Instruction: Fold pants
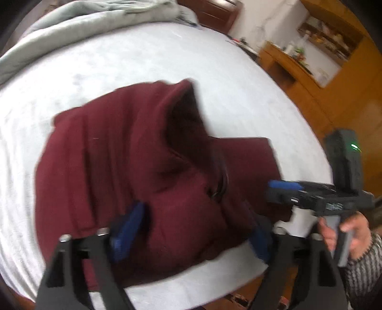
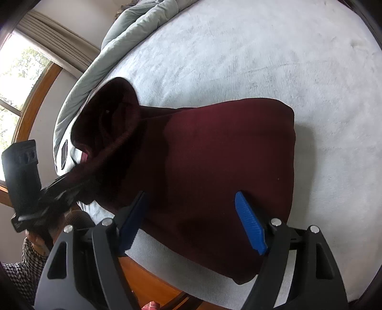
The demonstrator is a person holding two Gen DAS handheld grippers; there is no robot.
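Handling maroon pants (image 1: 119, 155) on a white-covered bed (image 1: 119, 54). Lying there as a thick folded bundle, close to the near edge of the bed, with a crumpled grey quilt (image 1: 71, 21) bunched along the far side, well apart from the bundle.

Positioning the left hand-held gripper (image 1: 194, 235) over the near edge of the bundle, pointing steeply down. Spreading both blue pads (image 1: 129, 229) wide, one on each side of a band of cloth, without clamping it: standing open, gripping nothing.

Positioning the right hand-held gripper (image 2: 192, 221) over the other end of the maroon pants (image 2: 214, 155), also pointing steeply down. Spreading its pads wide as well, with cloth showing between them and no pinch on it: standing open, gripping nothing.

Rising in a loose, rounded hump at the end of the bundle nearest the left hand-held gripper, as seen from the right wrist. Being too blurred at that spot for telling contact between tool tip and fabric.

Holding each tool by its handle: right hand (image 1: 343, 233) in a patterned sleeve (image 1: 365, 269) at the right edge of the left wrist view; left hand (image 2: 38, 238) at the lower left of the right wrist view.

Showing wooden furniture (image 1: 286, 78) beyond the bed on one side and a window (image 2: 14, 71) on the other.
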